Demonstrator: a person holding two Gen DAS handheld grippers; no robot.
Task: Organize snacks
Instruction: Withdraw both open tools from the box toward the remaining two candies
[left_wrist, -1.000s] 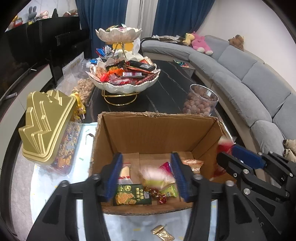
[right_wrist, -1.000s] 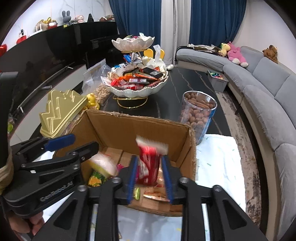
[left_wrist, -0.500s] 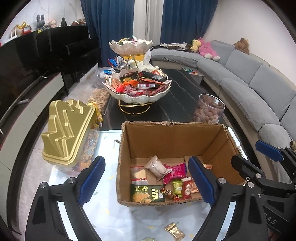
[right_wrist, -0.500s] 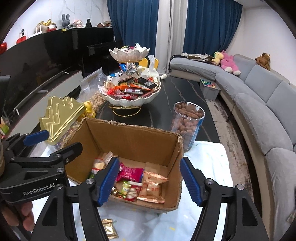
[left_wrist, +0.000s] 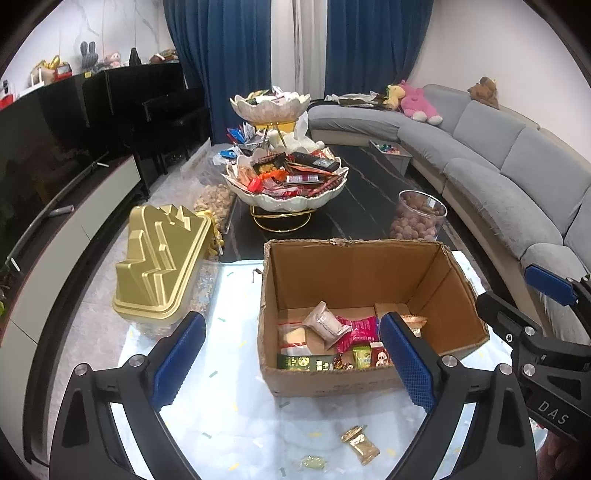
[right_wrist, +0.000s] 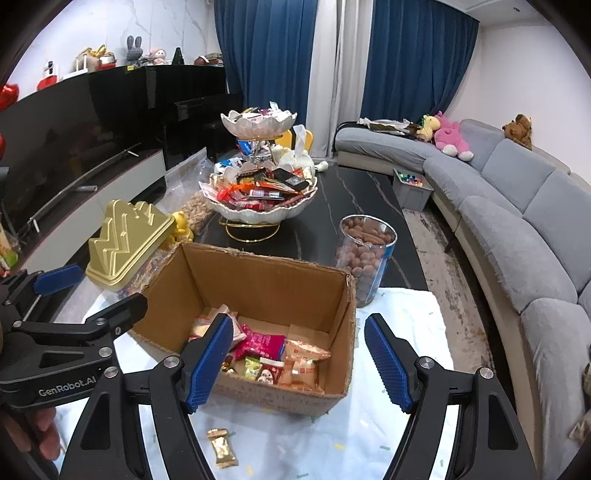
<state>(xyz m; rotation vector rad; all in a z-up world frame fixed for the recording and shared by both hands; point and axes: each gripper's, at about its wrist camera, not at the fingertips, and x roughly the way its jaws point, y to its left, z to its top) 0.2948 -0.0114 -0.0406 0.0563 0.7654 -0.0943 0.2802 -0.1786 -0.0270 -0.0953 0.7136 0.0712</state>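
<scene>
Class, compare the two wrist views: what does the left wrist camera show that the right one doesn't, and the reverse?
Left wrist only: a small pale-green candy on the table near the gold packet.
Right wrist only: a red balloon at the far left edge.
Both: the cardboard box of snacks, the gold lid and the nut jar.

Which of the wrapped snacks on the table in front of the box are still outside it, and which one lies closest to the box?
The gold wrapped snack lies closest to the cardboard box; the pale green candy sits farther out.
</scene>
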